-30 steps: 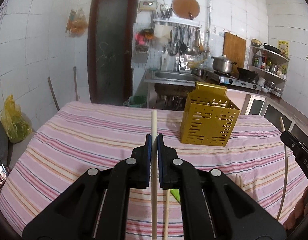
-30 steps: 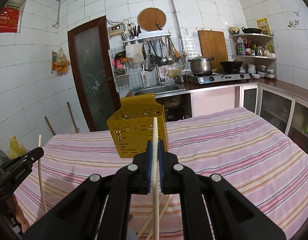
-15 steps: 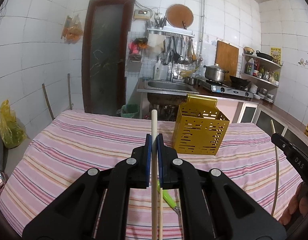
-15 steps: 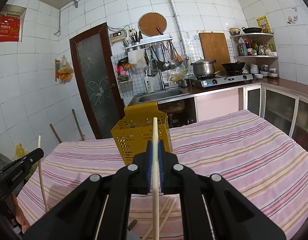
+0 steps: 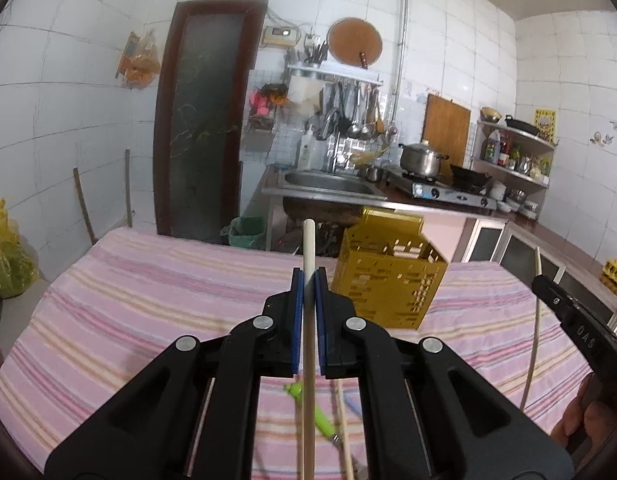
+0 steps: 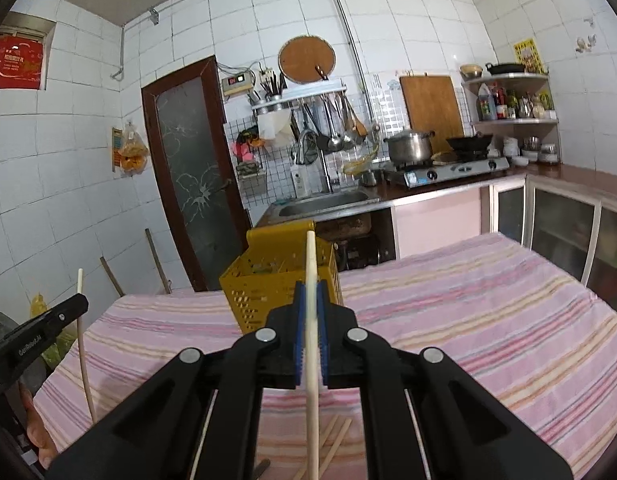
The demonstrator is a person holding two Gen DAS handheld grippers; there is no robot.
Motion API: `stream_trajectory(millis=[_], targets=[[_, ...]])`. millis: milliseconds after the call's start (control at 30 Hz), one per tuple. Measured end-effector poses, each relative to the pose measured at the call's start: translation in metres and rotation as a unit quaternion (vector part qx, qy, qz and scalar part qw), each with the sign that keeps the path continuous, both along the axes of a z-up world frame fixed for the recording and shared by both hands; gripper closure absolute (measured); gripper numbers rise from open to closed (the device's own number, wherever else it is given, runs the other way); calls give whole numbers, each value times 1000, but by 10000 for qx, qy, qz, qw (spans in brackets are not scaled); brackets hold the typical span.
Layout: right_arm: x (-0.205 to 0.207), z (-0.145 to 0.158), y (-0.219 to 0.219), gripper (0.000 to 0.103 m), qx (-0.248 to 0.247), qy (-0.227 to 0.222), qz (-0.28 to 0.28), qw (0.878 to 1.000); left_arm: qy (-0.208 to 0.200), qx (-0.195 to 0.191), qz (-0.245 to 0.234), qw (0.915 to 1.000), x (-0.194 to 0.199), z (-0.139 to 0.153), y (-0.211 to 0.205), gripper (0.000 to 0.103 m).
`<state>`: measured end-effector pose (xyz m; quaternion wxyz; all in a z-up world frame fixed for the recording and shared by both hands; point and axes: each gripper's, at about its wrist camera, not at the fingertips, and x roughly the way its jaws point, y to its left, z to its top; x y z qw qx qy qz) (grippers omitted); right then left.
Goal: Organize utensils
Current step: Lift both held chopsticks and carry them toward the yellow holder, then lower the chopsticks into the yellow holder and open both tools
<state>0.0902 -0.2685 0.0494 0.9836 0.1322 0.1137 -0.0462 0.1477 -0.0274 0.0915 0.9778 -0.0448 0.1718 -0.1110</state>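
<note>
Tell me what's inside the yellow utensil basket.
The right wrist view looks into the open top of the yellow utensil basket: only its perforated walls and a few indistinct bits near the far wall show. The near wall and the chopstick in the right gripper hide its floor.

Hidden or cut off, placed relative to the yellow basket (image 5: 388, 280):
- Chopstick (image 5: 308, 360), before basket: lower end cut by frame edge.
- Green-handled utensil (image 5: 314, 410), before basket: head hidden behind gripper body.
- Basket contents (image 6: 268, 268): too small to identify.
- Loose sticks (image 6: 334, 446) on cloth: partly hidden.
</note>
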Motion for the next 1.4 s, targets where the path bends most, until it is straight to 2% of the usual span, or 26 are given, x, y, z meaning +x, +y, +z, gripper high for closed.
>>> stream_trajectory(millis=[167,233,333,433,567,733,967,1233,1400], targets=[[21,33,-3,97,-160,-550,37,9984,-502,-162,-193,9984,18,38,-15,99],[31,48,-5,97,-267,-874,9,9958,-835,-351,-294,9954,31,61,-24,99],[56,72,-11,97,-387,-1396,-70,9894,-1315,-443,-304,9899,51,87,-41,99],[88,84,-18,97,-274,-1588,-95,9869,-1572,-529,-385,9854,84,101,-61,99],[125,92,-26,97,-175,-1765,-106,9841,-1783,-566,-450,9813,126,103,-82,99],[162,93,-30,97,-264,-1942,-208,9804,-1737,-697,-418,9814,183,90,-98,99],[201,75,-31,97,-383,-1818,-270,9822,-1582,-390,-284,9862,236,60,-117,99],[220,55,-29,97,-571,-1492,-306,9867,-1301,-298,-251,9907,242,38,-116,98],[221,39,-24,97,-721,-1216,-255,9896,-1039,-466,-179,9933,246,31,-108,98]])
